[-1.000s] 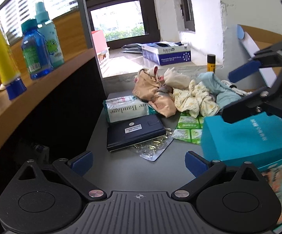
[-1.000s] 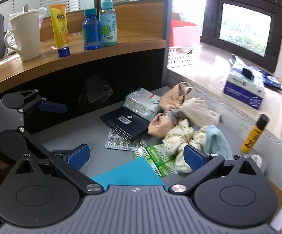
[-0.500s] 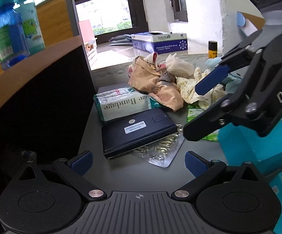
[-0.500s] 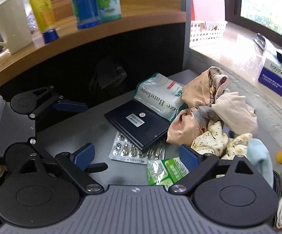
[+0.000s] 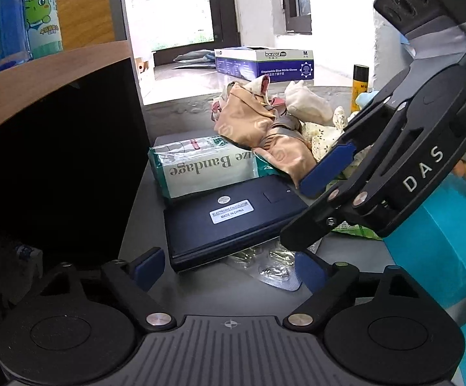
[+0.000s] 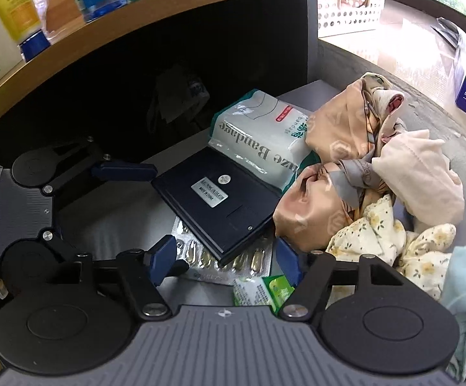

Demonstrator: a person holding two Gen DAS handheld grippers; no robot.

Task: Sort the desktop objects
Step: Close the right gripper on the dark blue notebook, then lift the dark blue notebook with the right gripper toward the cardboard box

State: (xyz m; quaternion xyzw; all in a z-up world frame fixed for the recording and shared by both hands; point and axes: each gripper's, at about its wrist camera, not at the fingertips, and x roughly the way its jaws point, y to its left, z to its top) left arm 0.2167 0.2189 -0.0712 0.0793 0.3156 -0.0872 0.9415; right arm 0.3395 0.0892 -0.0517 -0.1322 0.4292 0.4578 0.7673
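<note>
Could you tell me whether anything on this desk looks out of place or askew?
Yes: the calculator lies face down and skewed, one end on the pill sheet, the other under the bandage pack. Crumpled clothes are heaped beside it.

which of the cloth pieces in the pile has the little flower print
The cream floral cloth, at the near edge of the pile beside the right gripper. The tan satin cloth and pale pink cloth lack flowers.

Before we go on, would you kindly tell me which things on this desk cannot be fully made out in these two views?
- Silver blister pack of capsules: mostly under the dark blue calculator in both views.
- Green sachets: cut off by the right gripper body, right wrist view.
- Teal cardboard box: cut by the frame edge and hidden behind the right gripper, left wrist view.
- Calculator's key side: face down.
</note>
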